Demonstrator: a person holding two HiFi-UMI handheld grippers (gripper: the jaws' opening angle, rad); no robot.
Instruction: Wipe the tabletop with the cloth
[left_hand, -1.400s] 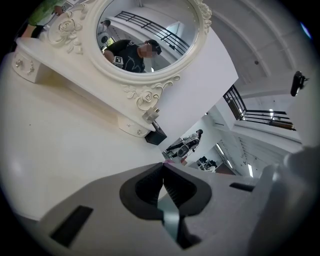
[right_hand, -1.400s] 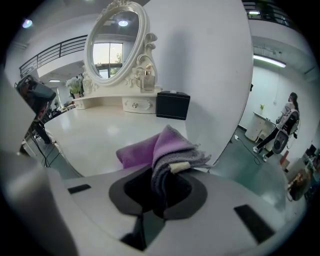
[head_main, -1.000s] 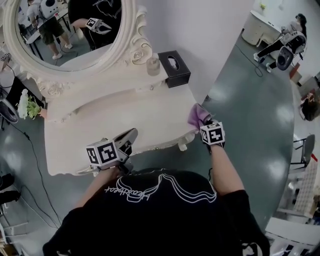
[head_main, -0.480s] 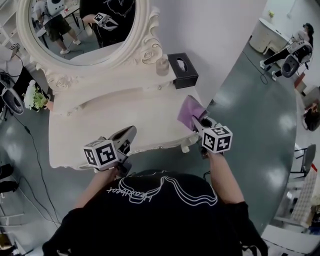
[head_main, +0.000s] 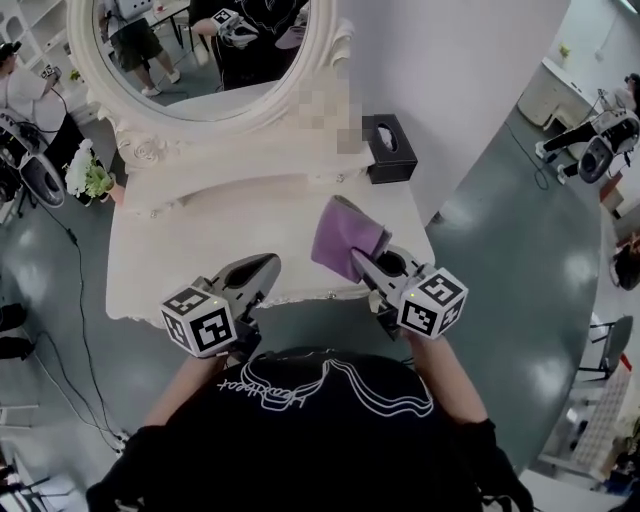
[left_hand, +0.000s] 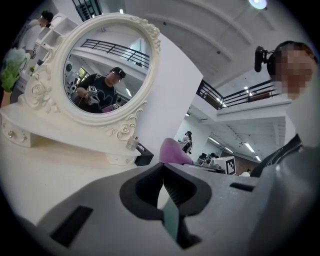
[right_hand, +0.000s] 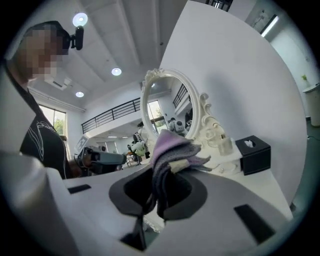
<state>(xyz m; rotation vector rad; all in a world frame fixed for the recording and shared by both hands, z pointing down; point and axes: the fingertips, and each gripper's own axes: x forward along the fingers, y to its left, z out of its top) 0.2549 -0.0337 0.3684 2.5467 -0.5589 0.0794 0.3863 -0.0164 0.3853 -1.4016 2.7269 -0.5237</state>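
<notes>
A purple cloth hangs over the right half of the white dressing table, lifted off its top. My right gripper is shut on the cloth; in the right gripper view the folded purple and grey cloth bulges up out of the closed jaws. My left gripper is shut and holds nothing, near the table's front edge, left of the cloth. From the left gripper view the cloth shows as a purple lump beyond the closed jaws of the left gripper.
An ornate oval mirror stands at the table's back. A black tissue box sits at the back right corner, beside a small glass bottle. White flowers lie past the left end. Grey floor surrounds the table; people stand far right.
My right gripper has carried the cloth from the table's right front corner leftward and up over the tabletop, and the cloth has spread out. The left gripper stayed near the front edge.
</notes>
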